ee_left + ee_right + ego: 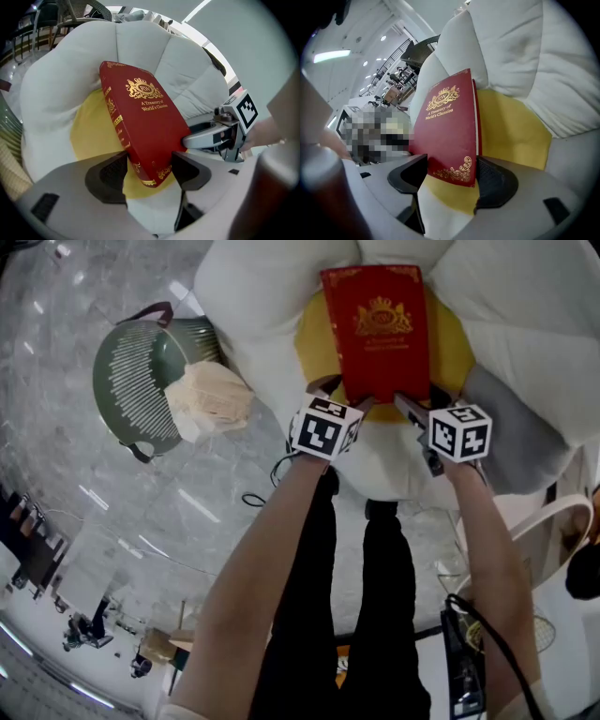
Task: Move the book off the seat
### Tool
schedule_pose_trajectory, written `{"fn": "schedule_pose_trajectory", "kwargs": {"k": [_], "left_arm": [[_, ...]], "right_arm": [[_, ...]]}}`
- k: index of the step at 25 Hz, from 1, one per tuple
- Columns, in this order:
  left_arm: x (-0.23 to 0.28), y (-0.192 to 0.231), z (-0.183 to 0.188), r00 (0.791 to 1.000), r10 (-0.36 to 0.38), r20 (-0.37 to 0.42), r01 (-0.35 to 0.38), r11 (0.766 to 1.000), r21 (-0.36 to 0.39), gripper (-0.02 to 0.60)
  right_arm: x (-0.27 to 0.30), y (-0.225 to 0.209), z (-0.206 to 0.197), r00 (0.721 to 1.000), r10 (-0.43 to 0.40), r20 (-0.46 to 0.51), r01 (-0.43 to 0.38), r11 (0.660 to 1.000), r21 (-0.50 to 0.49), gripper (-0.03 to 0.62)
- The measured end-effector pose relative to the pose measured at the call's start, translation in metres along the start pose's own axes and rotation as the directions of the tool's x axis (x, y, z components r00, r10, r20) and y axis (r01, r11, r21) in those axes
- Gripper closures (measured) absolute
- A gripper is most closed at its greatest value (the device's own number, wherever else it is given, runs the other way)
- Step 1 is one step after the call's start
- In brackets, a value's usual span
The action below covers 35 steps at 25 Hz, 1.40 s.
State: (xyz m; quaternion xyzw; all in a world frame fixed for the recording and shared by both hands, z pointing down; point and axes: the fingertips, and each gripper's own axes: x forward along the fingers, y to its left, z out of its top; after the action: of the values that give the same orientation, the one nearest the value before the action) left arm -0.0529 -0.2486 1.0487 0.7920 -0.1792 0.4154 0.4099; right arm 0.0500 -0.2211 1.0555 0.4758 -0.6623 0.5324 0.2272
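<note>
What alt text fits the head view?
A red book leans on a yellow cushion in a white padded seat, its lower corners between the jaws of the left gripper and right gripper. A green basket holding a beige cloth stands on the marble floor at left.

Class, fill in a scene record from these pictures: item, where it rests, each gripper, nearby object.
Item: red hardback book with gold lettering
Rests on: white flower-shaped cushioned seat, on its yellow centre
Left gripper: jaws apart, book's near corner between them
Right gripper: jaws apart, book's other near corner between them
Nearby: green slatted basket, cream cloth at its rim
</note>
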Motion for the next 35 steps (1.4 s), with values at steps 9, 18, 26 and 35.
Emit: {"fn": "schedule_pose_trajectory", "kwargs": {"k": [9, 18, 26, 35], "left_arm": [[-0.059, -0.028, 0.019, 0.999, -0.006, 0.048, 0.006, 1.000, -0.014, 0.288], [-0.141, -0.056, 0.046, 0.998, -0.012, 0.060, 0.011, 1.000, 0.028, 0.288], [-0.193, -0.082, 0.063, 0.999, -0.028, 0.035, 0.023, 0.992, 0.126, 0.290], [-0.217, -0.122, 0.057, 0.999, -0.053, 0.002, 0.051, 0.979, 0.196, 0.290]], "right_arm": [[-0.050, 0.040, 0.025, 1.000, -0.007, 0.015, 0.008, 0.999, -0.033, 0.266], [-0.112, 0.100, 0.056, 0.998, -0.008, 0.063, 0.010, 1.000, -0.026, 0.266], [-0.159, 0.136, 0.066, 0.991, -0.028, 0.131, 0.025, 0.999, 0.030, 0.266], [-0.203, 0.150, 0.046, 0.981, -0.040, 0.187, 0.027, 0.997, 0.071, 0.266]]}}
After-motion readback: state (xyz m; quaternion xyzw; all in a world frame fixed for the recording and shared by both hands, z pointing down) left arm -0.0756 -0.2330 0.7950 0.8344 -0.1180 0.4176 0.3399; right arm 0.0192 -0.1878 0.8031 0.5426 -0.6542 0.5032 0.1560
